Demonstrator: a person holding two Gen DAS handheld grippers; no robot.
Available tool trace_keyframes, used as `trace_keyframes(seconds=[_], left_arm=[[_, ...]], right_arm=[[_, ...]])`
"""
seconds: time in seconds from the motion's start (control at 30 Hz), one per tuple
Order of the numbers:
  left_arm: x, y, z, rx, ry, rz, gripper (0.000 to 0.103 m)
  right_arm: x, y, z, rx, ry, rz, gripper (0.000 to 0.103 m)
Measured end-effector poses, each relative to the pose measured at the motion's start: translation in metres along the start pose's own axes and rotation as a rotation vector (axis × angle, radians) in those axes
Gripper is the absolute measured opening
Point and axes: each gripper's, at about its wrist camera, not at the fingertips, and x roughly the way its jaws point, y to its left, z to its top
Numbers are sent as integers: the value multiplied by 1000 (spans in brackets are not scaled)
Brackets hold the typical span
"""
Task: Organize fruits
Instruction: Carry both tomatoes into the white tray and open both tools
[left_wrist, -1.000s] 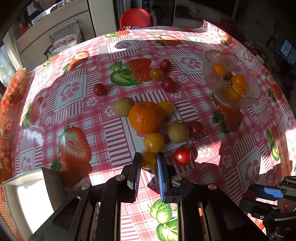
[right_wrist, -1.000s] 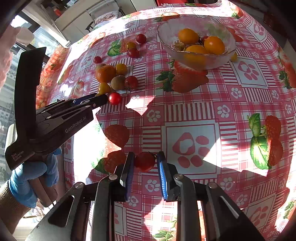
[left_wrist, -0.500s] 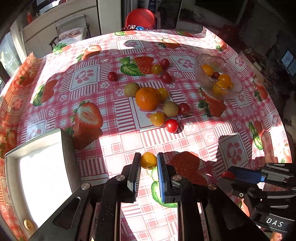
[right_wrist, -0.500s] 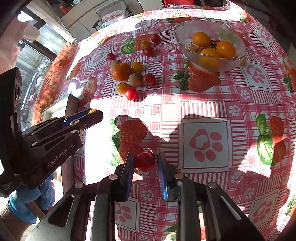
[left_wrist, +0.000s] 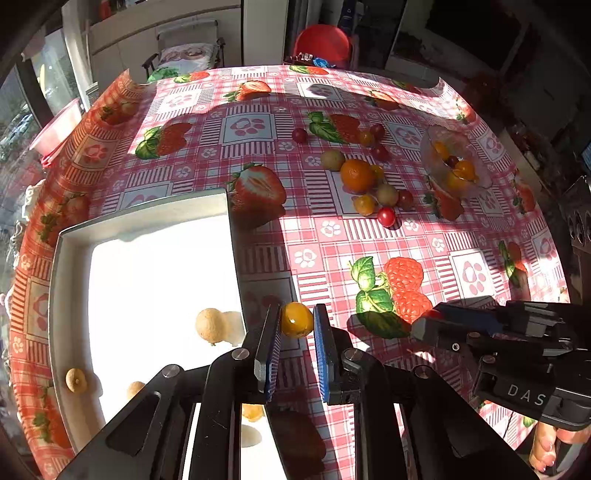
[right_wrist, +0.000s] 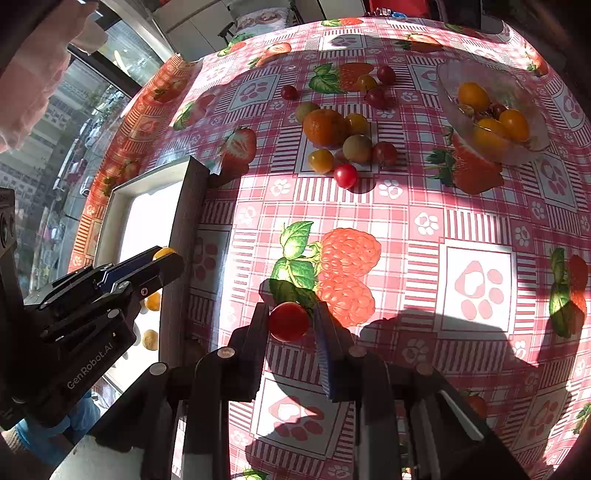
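My left gripper (left_wrist: 295, 321) is shut on a yellow cherry tomato (left_wrist: 296, 319) and holds it above the right rim of a white tray (left_wrist: 70, 236); it also shows in the right wrist view (right_wrist: 162, 258). My right gripper (right_wrist: 290, 321) is shut on a red cherry tomato (right_wrist: 289, 321), held above the tablecloth to the right of the tray (right_wrist: 147, 181). The tray holds several small yellow and beige fruits (left_wrist: 210, 325). A loose cluster with an orange (left_wrist: 356, 175) and cherry tomatoes (left_wrist: 386, 216) lies mid-table.
A glass bowl (right_wrist: 524, 122) with yellow and red tomatoes stands at the far right. A red chair (left_wrist: 321, 40) is beyond the table's far edge. A pink tub (left_wrist: 59, 129) sits off the left edge.
Both grippers pulled back from the fruit cluster toward the near side. My left gripper carried the yellow tomato left to the tray's rim. My right gripper followed with the red tomato.
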Motion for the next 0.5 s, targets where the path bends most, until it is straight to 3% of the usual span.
trace_keyframes(seconds=[0.5], left_arm=[[-15, 107, -24, -160, -4, 161, 19]], right_arm=[[35, 105, 27, -168, 26, 78, 27]])
